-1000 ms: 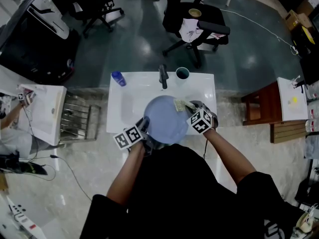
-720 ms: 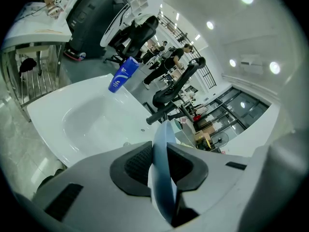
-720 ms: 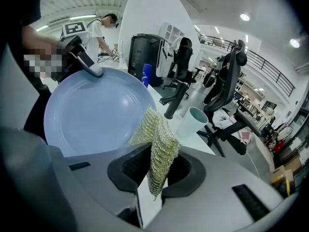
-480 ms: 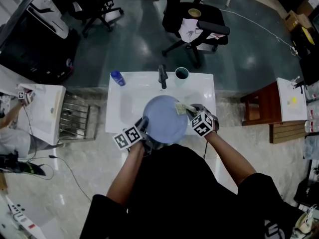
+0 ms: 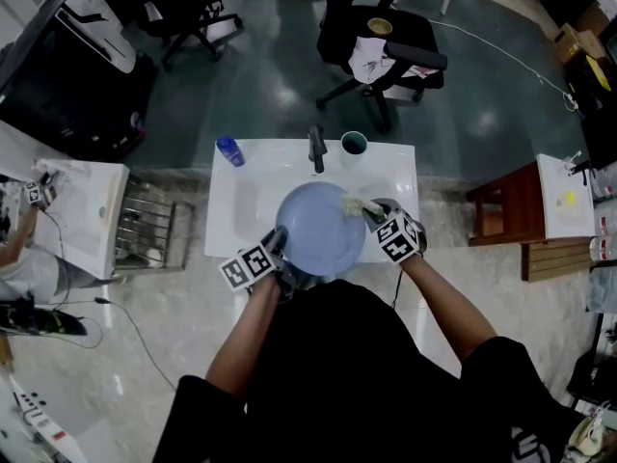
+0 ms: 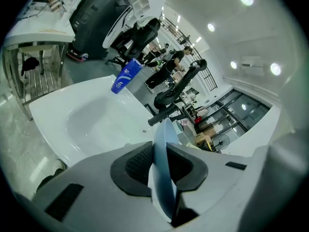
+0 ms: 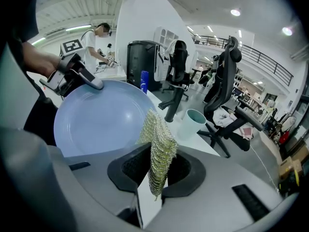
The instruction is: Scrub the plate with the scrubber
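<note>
Hovering over the sink (image 5: 241, 205) in the head view, the plate (image 5: 313, 234) is tilted up. Left gripper view: the left gripper (image 6: 160, 166) pinches the plate's rim, which is stiff and probably slick, so it wants a firm hold. Right gripper view: the right gripper (image 7: 159, 166) clamps the soft mesh scrubber (image 7: 157, 139) beside the plate's far edge.

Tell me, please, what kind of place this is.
Probably an open office or lab hall, not a home kitchen: a free-standing sink on the open floor, an office chair behind it, and what looks like a second sink at the left.
</note>
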`<state>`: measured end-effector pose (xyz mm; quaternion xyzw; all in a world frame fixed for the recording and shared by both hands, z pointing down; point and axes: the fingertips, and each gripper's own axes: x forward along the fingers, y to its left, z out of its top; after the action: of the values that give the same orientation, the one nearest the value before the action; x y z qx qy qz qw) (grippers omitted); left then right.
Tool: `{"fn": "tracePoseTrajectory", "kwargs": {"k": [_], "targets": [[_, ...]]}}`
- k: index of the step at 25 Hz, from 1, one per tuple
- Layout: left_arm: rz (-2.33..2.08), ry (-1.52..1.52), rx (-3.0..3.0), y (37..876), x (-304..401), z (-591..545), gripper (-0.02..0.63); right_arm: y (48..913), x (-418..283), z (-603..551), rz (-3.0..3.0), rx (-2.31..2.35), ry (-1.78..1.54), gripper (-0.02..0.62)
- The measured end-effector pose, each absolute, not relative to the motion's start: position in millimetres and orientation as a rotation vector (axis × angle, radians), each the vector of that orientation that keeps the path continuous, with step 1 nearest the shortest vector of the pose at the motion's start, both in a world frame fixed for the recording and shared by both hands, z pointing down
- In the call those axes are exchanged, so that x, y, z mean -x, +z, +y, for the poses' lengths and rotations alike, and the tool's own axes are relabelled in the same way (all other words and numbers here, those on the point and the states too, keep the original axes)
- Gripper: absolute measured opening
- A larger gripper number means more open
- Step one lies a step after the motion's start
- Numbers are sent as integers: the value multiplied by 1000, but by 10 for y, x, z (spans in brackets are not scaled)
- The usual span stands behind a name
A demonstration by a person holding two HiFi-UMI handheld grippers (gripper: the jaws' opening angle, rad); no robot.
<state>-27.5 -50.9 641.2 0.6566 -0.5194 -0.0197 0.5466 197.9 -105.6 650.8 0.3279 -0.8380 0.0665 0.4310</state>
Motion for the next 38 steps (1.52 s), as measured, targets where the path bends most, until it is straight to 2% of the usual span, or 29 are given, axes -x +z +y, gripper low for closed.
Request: {"fn": "tracePoseTrajectory", "kwargs": {"k": [24, 38], "targets": [[-1241, -90, -1551, 6394, 517, -695, 61, 6625, -1825, -575, -2076, -680, 408, 58], [-1194, -72, -1535, 6409, 917, -865, 61, 6506, -1293, -309, -2056, -647, 524, 58]]}}
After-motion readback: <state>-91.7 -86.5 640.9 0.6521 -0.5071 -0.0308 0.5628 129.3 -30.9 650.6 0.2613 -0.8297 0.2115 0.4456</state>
